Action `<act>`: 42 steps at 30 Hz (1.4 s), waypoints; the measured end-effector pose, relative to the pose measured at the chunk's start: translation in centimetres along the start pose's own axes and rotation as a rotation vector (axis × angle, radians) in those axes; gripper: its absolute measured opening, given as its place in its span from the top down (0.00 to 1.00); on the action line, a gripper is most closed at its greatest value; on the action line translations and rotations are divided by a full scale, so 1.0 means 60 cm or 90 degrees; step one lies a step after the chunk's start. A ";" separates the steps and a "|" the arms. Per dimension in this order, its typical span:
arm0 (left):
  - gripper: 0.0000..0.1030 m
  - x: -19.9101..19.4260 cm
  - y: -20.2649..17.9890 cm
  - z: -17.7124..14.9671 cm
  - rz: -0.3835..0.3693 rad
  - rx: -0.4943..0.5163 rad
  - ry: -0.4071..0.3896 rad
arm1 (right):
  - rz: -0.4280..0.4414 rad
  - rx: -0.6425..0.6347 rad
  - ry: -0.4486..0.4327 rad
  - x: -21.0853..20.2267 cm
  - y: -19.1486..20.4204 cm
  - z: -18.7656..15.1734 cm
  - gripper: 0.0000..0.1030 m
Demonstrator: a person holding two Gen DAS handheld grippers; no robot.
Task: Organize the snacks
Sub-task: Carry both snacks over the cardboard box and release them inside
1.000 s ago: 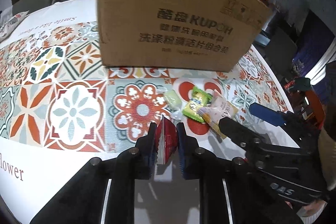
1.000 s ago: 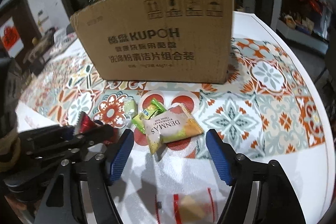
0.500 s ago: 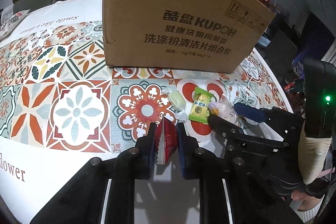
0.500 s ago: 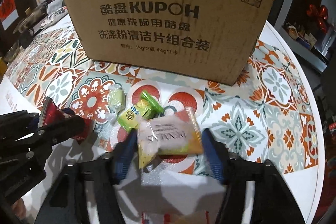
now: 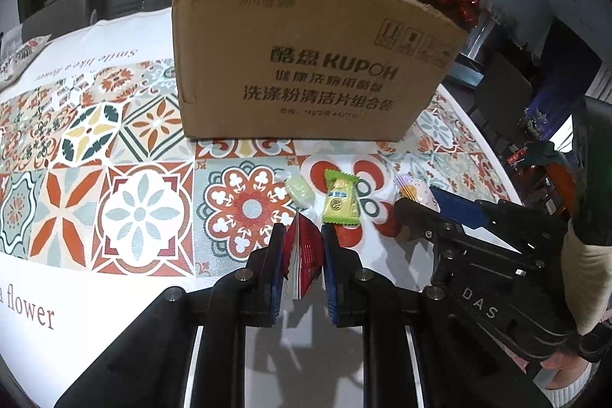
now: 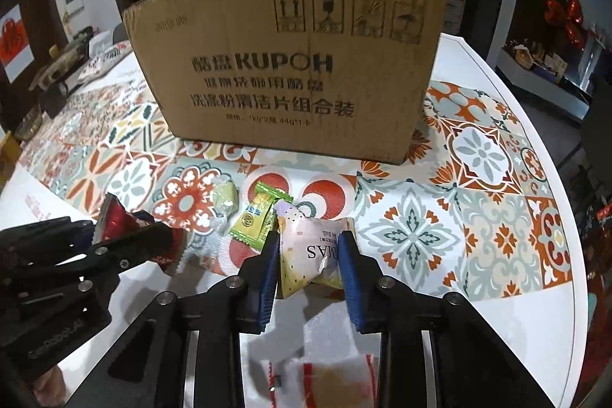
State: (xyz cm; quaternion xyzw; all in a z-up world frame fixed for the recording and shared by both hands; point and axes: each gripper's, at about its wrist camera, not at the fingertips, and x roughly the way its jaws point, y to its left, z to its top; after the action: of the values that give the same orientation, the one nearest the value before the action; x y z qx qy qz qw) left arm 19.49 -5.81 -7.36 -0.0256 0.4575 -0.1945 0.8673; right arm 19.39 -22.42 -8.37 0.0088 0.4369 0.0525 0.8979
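My left gripper (image 5: 304, 236) is shut on a small red snack packet (image 5: 304, 255), held just above the patterned tablecloth (image 5: 134, 209). In the right wrist view my right gripper (image 6: 309, 243) has its jaws closing, and both blue pads press a pale packet (image 6: 302, 236) that buckles between them. A green packet (image 6: 254, 220) and a pale green wrapped candy (image 6: 223, 197) lie on the cloth between the two grippers. The left gripper (image 6: 149, 224) with its red packet (image 6: 114, 220) shows at the left. A brown cardboard box (image 6: 290, 71) stands behind the snacks.
A clear wrapper with red edges (image 6: 325, 381) lies on the white cloth below my right gripper. The table's rounded edge (image 6: 566, 217) runs down the right side. Clutter sits at the far left (image 6: 57, 71), and dark furniture stands beyond the table.
The right gripper's jaws went from wide apart to pressed on the pale packet, which is now crumpled and tilted. The left gripper kept its hold on the red packet and hardly moved.
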 end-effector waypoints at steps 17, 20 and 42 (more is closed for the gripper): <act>0.82 -0.088 -0.016 0.054 0.000 0.038 -0.085 | 0.016 0.008 -0.115 -0.121 0.014 0.049 0.70; 0.82 -0.103 -0.019 0.071 0.004 0.050 -0.102 | 0.020 0.009 -0.132 -0.136 0.016 0.065 0.70; 0.82 -0.146 -0.027 0.238 0.023 0.098 -0.175 | 0.001 -0.048 -0.225 -0.200 0.027 0.211 0.70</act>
State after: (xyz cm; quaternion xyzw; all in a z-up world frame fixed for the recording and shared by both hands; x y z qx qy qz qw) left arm 26.01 -6.03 8.15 0.0231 0.3182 -0.2081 0.9246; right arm 21.85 -21.66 8.99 -0.0155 0.2702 0.0669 0.9603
